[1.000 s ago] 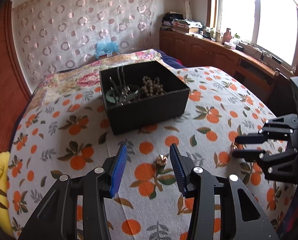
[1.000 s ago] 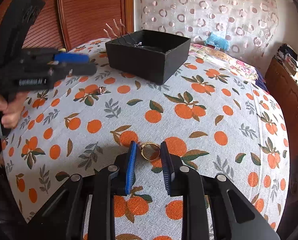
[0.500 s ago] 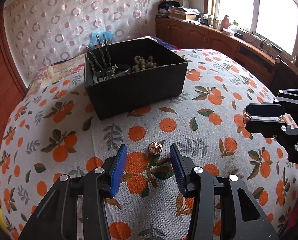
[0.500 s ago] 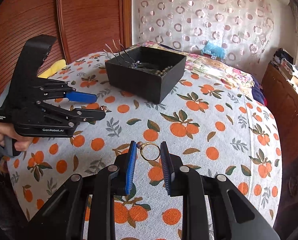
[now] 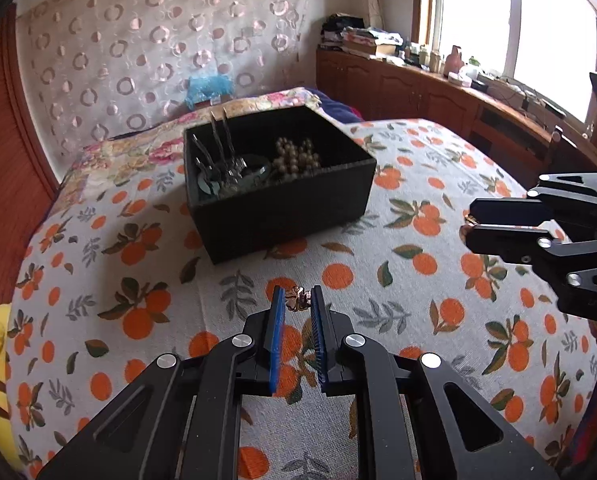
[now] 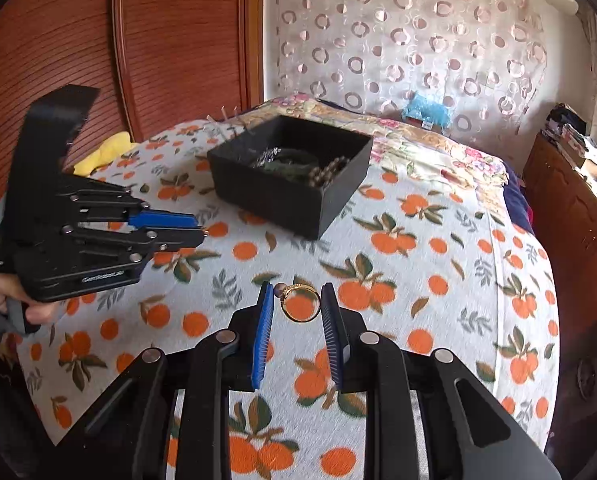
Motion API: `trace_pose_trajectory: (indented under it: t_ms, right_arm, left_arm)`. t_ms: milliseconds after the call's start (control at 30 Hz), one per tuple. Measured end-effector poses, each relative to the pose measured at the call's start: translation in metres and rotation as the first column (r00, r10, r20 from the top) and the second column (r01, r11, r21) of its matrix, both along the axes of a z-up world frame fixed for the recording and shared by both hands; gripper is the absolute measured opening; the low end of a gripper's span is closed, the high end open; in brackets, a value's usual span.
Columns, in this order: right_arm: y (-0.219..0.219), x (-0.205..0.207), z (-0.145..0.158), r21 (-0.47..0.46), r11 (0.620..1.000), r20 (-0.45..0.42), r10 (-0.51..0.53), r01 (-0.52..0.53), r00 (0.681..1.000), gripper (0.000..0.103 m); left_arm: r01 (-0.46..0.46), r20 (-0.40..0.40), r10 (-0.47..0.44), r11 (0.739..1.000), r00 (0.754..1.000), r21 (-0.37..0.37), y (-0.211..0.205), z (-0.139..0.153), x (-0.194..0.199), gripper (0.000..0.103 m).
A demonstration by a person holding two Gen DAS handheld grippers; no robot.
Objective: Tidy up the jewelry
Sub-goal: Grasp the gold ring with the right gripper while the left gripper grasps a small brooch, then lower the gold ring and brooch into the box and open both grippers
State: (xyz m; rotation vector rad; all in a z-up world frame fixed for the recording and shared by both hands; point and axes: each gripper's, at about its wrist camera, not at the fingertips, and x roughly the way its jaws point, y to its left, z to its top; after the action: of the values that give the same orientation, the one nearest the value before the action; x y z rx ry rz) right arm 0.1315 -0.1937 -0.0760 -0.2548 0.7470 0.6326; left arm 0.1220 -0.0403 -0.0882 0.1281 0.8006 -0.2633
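The left gripper (image 5: 298,300) has just been closing its jaws and now pinches a small rose-gold flower-shaped earring (image 5: 297,297). The right gripper (image 6: 297,304) holds a thin gold ring (image 6: 301,303) between narrowed jaws, lifted off the orange-print bedspread (image 5: 378,308). Both pieces look ready for the black rectangular box (image 5: 282,208) beyond.

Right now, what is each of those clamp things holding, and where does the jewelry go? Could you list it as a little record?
Surface: bed cover printed with oranges
Left gripper: jaws have just closed on a small flower-shaped ornament
Right gripper: shut on a gold ring, lifted off the cover
Container: open black box, beyond both grippers
Box contents: bead string, metal hair pins, other pieces hard to tell
Not yet done: neither piece is in the box
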Motion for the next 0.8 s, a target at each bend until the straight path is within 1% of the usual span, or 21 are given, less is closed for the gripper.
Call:
trace_pose_trajectory:
  t_ms: [167,400,500,700,800]
  right_arm:
    - [0.007,0.021,0.009,0.026,1.000,0.010,-0.016,0.016,1.000,0.027]
    - [0.023,0.051,0.024,0.076,0.997,0.014,-0.012,0.011,1.000,0.027]
    - [0.032,0.063,0.027,0.082,0.997,0.011,-0.012,0.012,1.000,0.027]
    - [0.050,0.087,0.028,0.066,0.998,0.018,-0.019,0.018,1.000,0.027]
    - [0.051,0.096,0.026,0.084,0.996,0.007,-0.019,0.019,1.000,0.027]
  left_arm:
    - [-0.020,0.045,0.020,1.000,0.999,-0.006,0.005,0.018,0.003,0.012]
    - [-0.040,0.078,0.041,0.999,0.996,-0.017,0.011,0.034,0.013,0.012]
    - [-0.048,0.091,0.050,0.999,0.995,-0.021,0.013,0.040,0.018,0.012]
    - [-0.062,0.121,0.067,0.997,0.990,-0.040,0.020,0.058,0.027,0.012]
    - [-0.067,0.143,0.073,0.997,0.987,-0.050,0.022,0.072,0.034,0.012]
